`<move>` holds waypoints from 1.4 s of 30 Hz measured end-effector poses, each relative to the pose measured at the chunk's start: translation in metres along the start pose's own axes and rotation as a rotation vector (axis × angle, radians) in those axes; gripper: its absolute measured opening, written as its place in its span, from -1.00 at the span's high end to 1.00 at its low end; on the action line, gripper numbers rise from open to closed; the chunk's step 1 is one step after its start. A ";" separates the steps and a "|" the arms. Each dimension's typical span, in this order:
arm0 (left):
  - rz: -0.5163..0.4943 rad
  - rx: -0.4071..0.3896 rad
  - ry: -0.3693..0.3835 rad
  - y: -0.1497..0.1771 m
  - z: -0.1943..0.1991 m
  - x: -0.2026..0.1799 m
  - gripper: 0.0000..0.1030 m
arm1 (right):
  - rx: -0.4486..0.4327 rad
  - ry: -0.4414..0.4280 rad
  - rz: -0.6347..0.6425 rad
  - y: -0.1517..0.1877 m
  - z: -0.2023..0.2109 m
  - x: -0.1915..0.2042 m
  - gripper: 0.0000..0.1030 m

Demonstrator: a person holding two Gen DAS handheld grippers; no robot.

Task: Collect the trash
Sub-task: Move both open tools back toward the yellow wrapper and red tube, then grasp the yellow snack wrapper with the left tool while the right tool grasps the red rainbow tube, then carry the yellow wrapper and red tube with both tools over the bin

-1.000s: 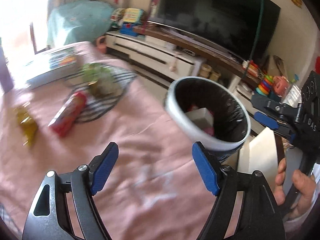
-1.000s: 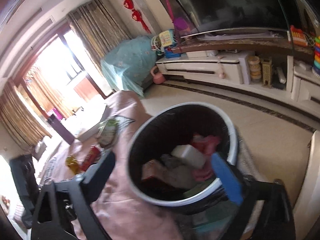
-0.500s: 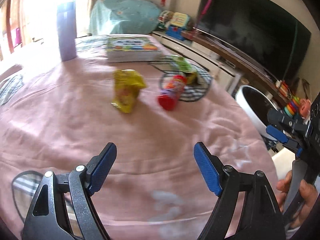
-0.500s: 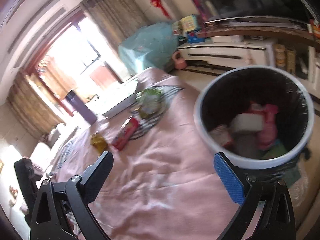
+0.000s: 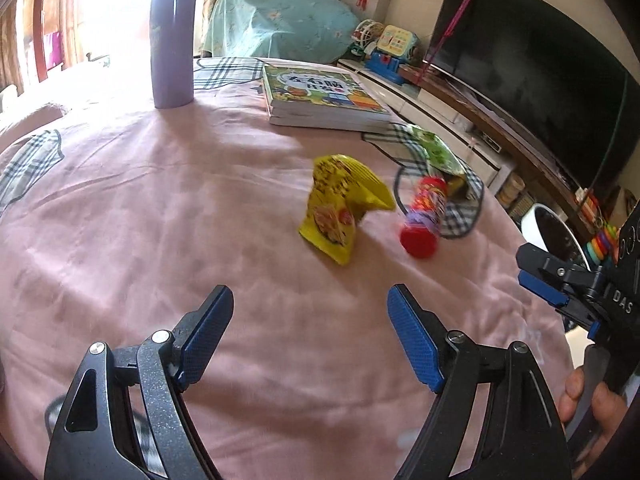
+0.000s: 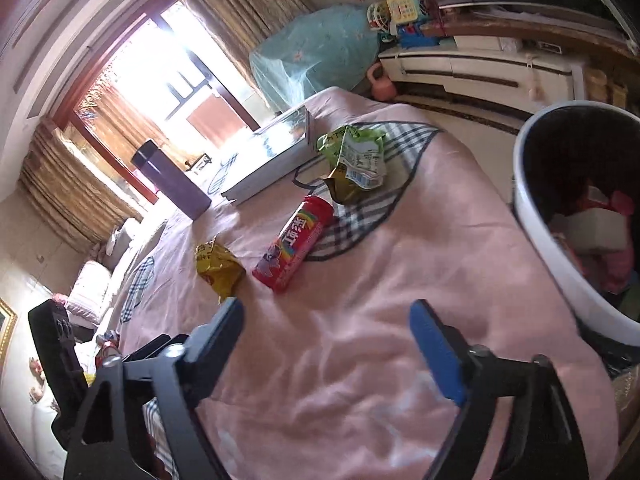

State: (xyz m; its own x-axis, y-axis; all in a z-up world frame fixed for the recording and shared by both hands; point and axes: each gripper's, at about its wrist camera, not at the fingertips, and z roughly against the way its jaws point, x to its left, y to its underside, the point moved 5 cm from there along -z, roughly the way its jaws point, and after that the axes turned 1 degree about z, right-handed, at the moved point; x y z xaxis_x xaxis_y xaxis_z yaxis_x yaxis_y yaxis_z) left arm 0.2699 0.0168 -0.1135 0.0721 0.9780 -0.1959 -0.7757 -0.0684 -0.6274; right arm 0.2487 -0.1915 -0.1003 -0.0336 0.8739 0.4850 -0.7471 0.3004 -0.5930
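A crumpled yellow snack bag (image 5: 342, 206) (image 6: 218, 266) lies on the pink cloth-covered table (image 5: 160, 220) (image 6: 380, 280). Beside it lies a red candy tube (image 5: 426, 216) (image 6: 294, 244), and behind that a green wrapper (image 5: 434, 152) (image 6: 356, 160). A white bin (image 6: 560, 256) (image 5: 548, 232) lined in black, with trash inside, stands off the table's right edge. My left gripper (image 5: 310, 336) hovers open over the cloth, short of the yellow bag. My right gripper (image 6: 328, 340) is empty, its jaws closing, near the tube; it also shows at the left wrist view's right edge.
A purple flask (image 5: 173, 36) (image 6: 172, 184) and a stack of books (image 5: 320, 98) (image 6: 272, 156) stand at the table's far side. A TV (image 5: 540, 72) on a low cabinet (image 6: 480, 68) lines the wall. A hand (image 5: 592, 404) holds the right gripper's handle.
Both views swung from the bin toward the table's trash. The right gripper's jaws have narrowed; the left gripper's stayed as wide. The yellow bag and tube now sit nearer ahead.
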 end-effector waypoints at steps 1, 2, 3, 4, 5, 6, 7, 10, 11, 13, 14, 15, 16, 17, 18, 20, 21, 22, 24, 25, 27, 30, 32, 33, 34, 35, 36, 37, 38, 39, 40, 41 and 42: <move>0.004 0.003 0.005 -0.004 -0.004 0.000 -0.57 | -0.005 0.002 -0.011 -0.003 -0.004 0.001 -0.39; 0.006 0.005 0.009 -0.008 -0.007 0.001 -0.57 | -0.007 -0.001 -0.025 -0.006 -0.007 0.001 -0.39; 0.005 0.004 0.011 -0.012 -0.010 0.001 -0.55 | -0.004 -0.013 -0.045 -0.009 -0.012 0.000 -0.37; 0.001 0.002 0.013 -0.015 -0.013 0.000 -0.54 | 0.001 -0.023 -0.063 -0.011 -0.016 0.000 -0.33; -0.004 0.004 0.014 -0.018 -0.016 -0.001 -0.49 | 0.006 -0.028 -0.076 -0.013 -0.020 -0.001 -0.22; -0.011 0.008 0.014 -0.021 -0.020 -0.002 -0.42 | 0.012 -0.031 -0.087 -0.016 -0.025 0.000 -0.15; -0.017 0.014 0.016 -0.024 -0.026 -0.003 -0.37 | 0.017 -0.036 -0.093 -0.017 -0.028 0.001 -0.14; -0.026 0.036 0.050 -0.031 -0.041 -0.007 0.02 | 0.024 -0.038 -0.095 -0.022 -0.038 0.007 -0.14; -0.032 0.043 0.059 -0.032 -0.045 -0.008 0.31 | 0.027 -0.038 -0.092 -0.023 -0.041 0.010 -0.14; -0.036 0.072 0.095 -0.033 -0.054 -0.008 0.73 | 0.031 -0.033 -0.089 -0.025 -0.048 0.015 -0.14; -0.032 0.075 0.119 -0.033 -0.054 -0.007 0.77 | 0.032 -0.027 -0.087 -0.027 -0.052 0.017 -0.14; -0.034 0.072 0.127 -0.034 -0.052 -0.006 0.81 | 0.036 -0.021 -0.084 -0.028 -0.057 0.020 -0.14; -0.044 0.067 0.123 -0.034 -0.050 -0.005 0.81 | 0.043 -0.016 -0.083 -0.030 -0.062 0.022 -0.12; -0.048 0.066 0.128 -0.033 -0.048 -0.003 0.81 | 0.050 -0.007 -0.080 -0.030 -0.068 0.024 -0.10; -0.046 0.072 0.143 -0.032 -0.046 -0.001 0.82 | 0.057 0.004 -0.075 -0.031 -0.074 0.025 -0.02; -0.056 0.070 0.155 -0.030 -0.040 0.001 0.83 | 0.069 0.030 -0.060 -0.030 -0.086 0.028 0.15; -0.062 0.067 0.156 -0.029 -0.037 0.003 0.83 | 0.069 0.039 -0.049 -0.029 -0.091 0.030 0.18; -0.066 0.066 0.164 -0.027 -0.033 0.005 0.83 | 0.062 0.044 -0.038 -0.028 -0.092 0.031 0.19; -0.073 0.068 0.174 -0.023 -0.028 0.006 0.83 | 0.051 0.065 -0.013 -0.027 -0.092 0.036 0.21; -0.074 0.069 0.174 -0.022 -0.027 0.007 0.83 | 0.052 0.065 -0.013 -0.026 -0.090 0.036 0.22; -0.070 0.074 0.180 -0.019 -0.023 0.007 0.83 | 0.050 0.069 -0.014 -0.023 -0.084 0.034 0.24; -0.074 0.072 0.177 -0.012 -0.016 0.003 0.83 | 0.044 0.079 0.019 -0.016 -0.064 0.031 0.30; -0.073 0.076 0.183 -0.005 -0.011 -0.004 0.83 | 0.045 0.083 0.037 -0.011 -0.052 0.027 0.33; -0.072 0.078 0.187 0.000 -0.009 -0.008 0.83 | 0.047 0.094 0.054 -0.008 -0.045 0.025 0.34; -0.071 0.077 0.189 0.003 -0.007 -0.011 0.83 | 0.049 0.109 0.076 -0.004 -0.038 0.023 0.35; -0.069 0.076 0.190 0.006 -0.005 -0.014 0.83 | 0.058 0.125 0.100 -0.001 -0.033 0.021 0.35; -0.065 0.076 0.191 0.010 -0.004 -0.016 0.83 | 0.072 0.140 0.123 0.002 -0.030 0.019 0.35; -0.059 0.077 0.191 0.015 -0.001 -0.017 0.83 | 0.091 0.146 0.140 0.005 -0.031 0.018 0.36; -0.051 0.077 0.188 0.018 0.000 -0.018 0.83 | 0.108 0.142 0.148 0.007 -0.033 0.017 0.36; -0.043 0.079 0.184 0.021 0.001 -0.018 0.83 | 0.111 0.130 0.149 0.008 -0.035 0.016 0.35; -0.037 0.085 0.180 0.025 0.002 -0.018 0.83 | 0.115 0.122 0.151 0.007 -0.036 0.016 0.35; -0.035 0.088 0.172 0.028 0.003 -0.018 0.83 | 0.119 0.116 0.154 0.007 -0.039 0.017 0.34; -0.033 0.090 0.163 0.029 0.003 -0.018 0.83 | 0.126 0.112 0.158 0.007 -0.043 0.017 0.28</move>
State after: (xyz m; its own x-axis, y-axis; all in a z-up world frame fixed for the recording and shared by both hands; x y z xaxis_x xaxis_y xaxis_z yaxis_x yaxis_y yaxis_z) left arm 0.2438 -0.0025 -0.1259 0.1934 0.9339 -0.3009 -0.8236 -0.0121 -0.5670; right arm 0.2712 -0.1576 -0.1239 -0.0884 0.9453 0.3141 -0.8158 0.1123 -0.5674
